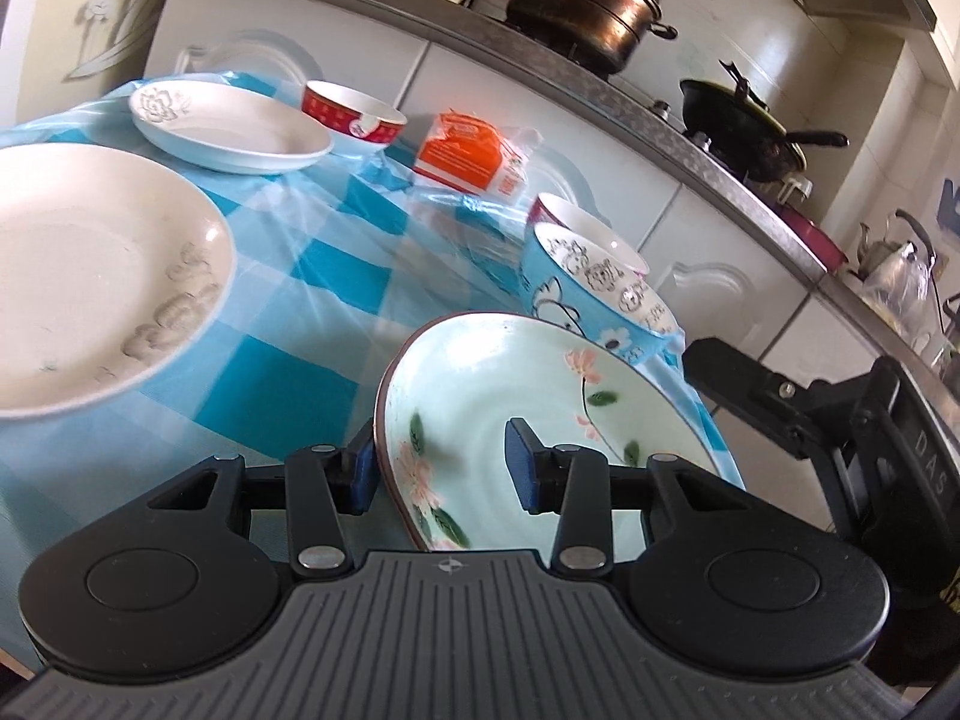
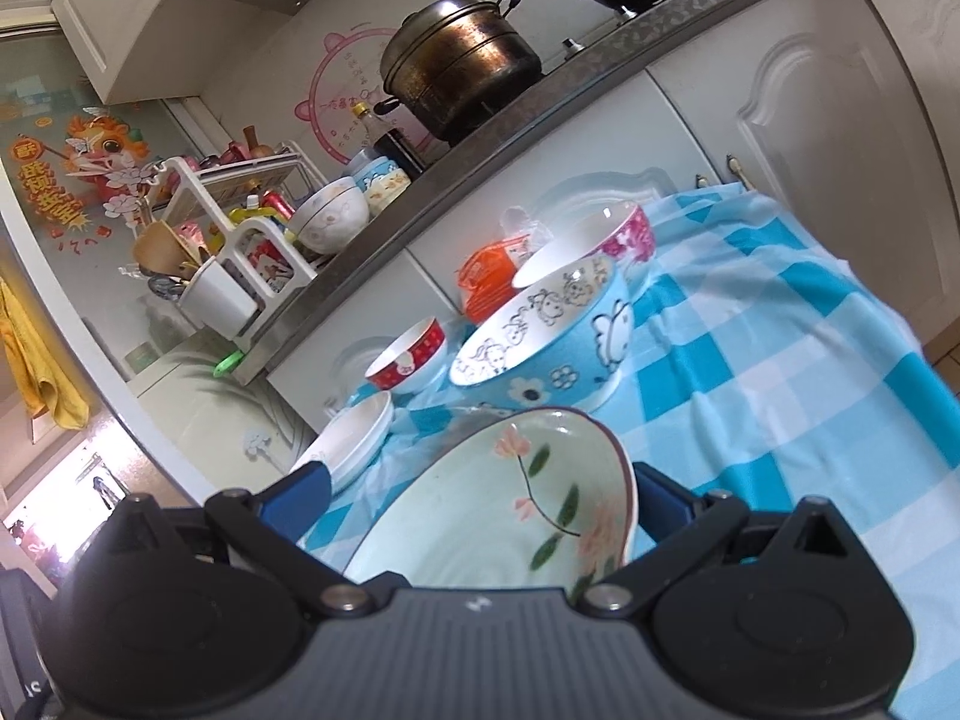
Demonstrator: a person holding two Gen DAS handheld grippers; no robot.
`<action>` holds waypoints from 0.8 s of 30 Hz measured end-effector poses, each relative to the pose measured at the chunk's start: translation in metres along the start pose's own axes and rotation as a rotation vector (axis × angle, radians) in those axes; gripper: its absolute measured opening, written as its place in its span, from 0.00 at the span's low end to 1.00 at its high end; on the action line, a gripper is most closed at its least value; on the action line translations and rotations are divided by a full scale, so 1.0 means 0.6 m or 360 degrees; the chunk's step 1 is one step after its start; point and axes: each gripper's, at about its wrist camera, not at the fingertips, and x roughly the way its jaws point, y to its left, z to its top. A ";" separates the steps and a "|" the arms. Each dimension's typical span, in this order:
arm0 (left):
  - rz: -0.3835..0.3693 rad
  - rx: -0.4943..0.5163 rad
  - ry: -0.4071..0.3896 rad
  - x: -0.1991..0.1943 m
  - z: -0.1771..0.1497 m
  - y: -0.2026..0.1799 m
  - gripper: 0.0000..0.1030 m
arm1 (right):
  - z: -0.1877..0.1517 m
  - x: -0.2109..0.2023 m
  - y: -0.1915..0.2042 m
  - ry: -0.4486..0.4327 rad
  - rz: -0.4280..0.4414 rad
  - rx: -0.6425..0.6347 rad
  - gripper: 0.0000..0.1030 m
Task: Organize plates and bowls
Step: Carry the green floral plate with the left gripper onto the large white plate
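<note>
The green flowered plate (image 1: 540, 396) sits tilted between my grippers. My left gripper (image 1: 441, 468) straddles its rim, half-open, one pad outside and one inside. My right gripper (image 2: 480, 498) is spread wide around the opposite edge; I cannot tell whether it grips.

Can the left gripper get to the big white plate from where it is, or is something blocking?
Probably not yet: the left gripper straddles the rim of the green floral plate. Once clear of it, only bare checked tablecloth lies toward the big white plate.
</note>
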 end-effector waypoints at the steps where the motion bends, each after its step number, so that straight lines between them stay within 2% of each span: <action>1: 0.0001 -0.0006 -0.0009 -0.003 0.003 0.004 0.44 | -0.001 0.002 0.003 0.0003 0.0008 0.0005 1.00; 12: 0.0028 -0.0058 -0.0107 -0.039 0.037 0.044 0.44 | -0.007 0.027 0.052 -0.0007 0.0096 -0.0007 1.00; 18: 0.0088 -0.0079 -0.0148 -0.046 0.060 0.071 0.44 | -0.016 0.054 0.085 0.0012 0.0151 -0.0030 1.00; 24: 0.0182 -0.0120 -0.0198 -0.059 0.079 0.111 0.44 | -0.032 0.093 0.116 0.0091 0.0222 -0.0015 1.00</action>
